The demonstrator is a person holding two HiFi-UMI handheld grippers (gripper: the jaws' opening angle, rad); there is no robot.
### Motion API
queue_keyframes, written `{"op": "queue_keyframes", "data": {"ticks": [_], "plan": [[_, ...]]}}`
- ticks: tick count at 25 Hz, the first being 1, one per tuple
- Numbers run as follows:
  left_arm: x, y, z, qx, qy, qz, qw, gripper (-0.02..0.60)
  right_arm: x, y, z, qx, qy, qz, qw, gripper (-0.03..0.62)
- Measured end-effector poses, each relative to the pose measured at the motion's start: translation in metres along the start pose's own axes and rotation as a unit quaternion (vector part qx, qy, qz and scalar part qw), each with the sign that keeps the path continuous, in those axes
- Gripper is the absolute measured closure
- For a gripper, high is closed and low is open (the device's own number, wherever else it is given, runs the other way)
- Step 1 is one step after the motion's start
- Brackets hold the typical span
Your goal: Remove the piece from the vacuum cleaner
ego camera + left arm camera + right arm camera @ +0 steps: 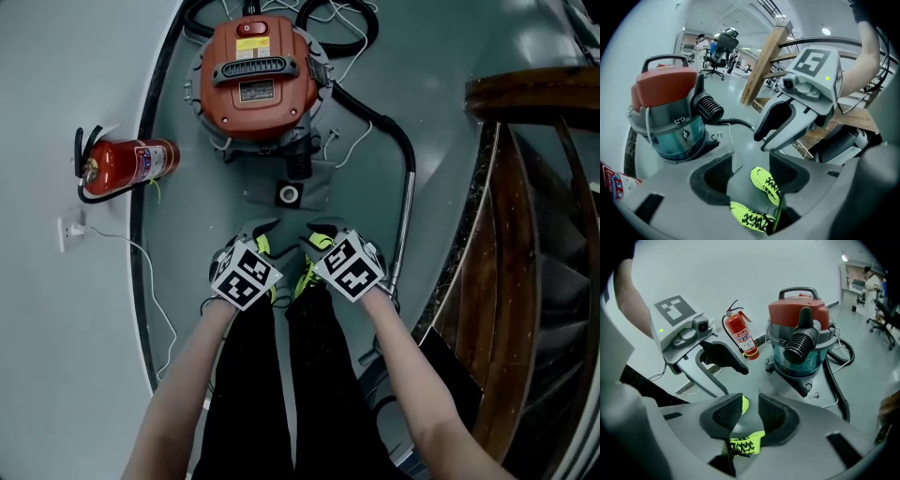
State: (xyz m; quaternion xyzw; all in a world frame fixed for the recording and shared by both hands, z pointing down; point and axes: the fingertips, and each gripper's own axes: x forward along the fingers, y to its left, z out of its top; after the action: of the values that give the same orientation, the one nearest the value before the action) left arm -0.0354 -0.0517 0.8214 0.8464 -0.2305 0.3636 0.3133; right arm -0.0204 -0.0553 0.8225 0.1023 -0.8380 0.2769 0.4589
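Observation:
The vacuum cleaner [260, 80] stands on the grey floor, with a red lid, a black handle and a teal drum [670, 117]. Its black ribbed hose port [800, 345] faces me. A grey part with a white ring [289, 194] sits at the foot of its base. My left gripper [258, 232] hangs short of the vacuum, jaws wide open and empty [750, 176]. Beside it my right gripper [323, 230] is held at the same height, jaws partly apart with nothing between them [750, 413]. Both hover over the person's yellow shoes [764, 183].
A red fire extinguisher [127, 164] lies by the white wall at the left, near a wall socket [70, 228] with a cable. A black hose [410, 178] runs from the vacuum down the right side. A wooden stair rail [525, 234] borders the right.

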Motion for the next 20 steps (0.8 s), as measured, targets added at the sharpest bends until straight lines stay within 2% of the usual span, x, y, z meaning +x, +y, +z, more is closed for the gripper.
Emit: {"op": "queue_keyframes", "data": {"ticks": [4, 7, 12, 17, 20], "plan": [[-0.018, -0.01, 0.006, -0.013, -0.006, -0.003, 0.9999, 0.333, -0.018, 0.009, 0.007, -0.008, -0.003, -0.011, 1.0, 0.477], [-0.035, -0.015, 0.014, -0.006, -0.015, 0.001, 0.9999, 0.359, -0.032, 0.017, 0.01, 0.003, -0.007, -0.01, 1.0, 0.482], [-0.062, -0.032, 0.022, -0.02, -0.008, -0.014, 0.9997, 0.382, -0.058, 0.035, 0.018, 0.003, -0.001, -0.002, 1.0, 0.496], [-0.089, -0.046, 0.034, -0.011, -0.003, -0.015, 0.9998, 0.383, -0.085, 0.05, 0.033, 0.007, -0.005, 0.003, 1.0, 0.502], [-0.106, -0.051, 0.048, -0.028, -0.013, -0.012, 0.9995, 0.383, -0.103, 0.058, 0.042, 0.004, -0.01, 0.003, 1.0, 0.505]]}}
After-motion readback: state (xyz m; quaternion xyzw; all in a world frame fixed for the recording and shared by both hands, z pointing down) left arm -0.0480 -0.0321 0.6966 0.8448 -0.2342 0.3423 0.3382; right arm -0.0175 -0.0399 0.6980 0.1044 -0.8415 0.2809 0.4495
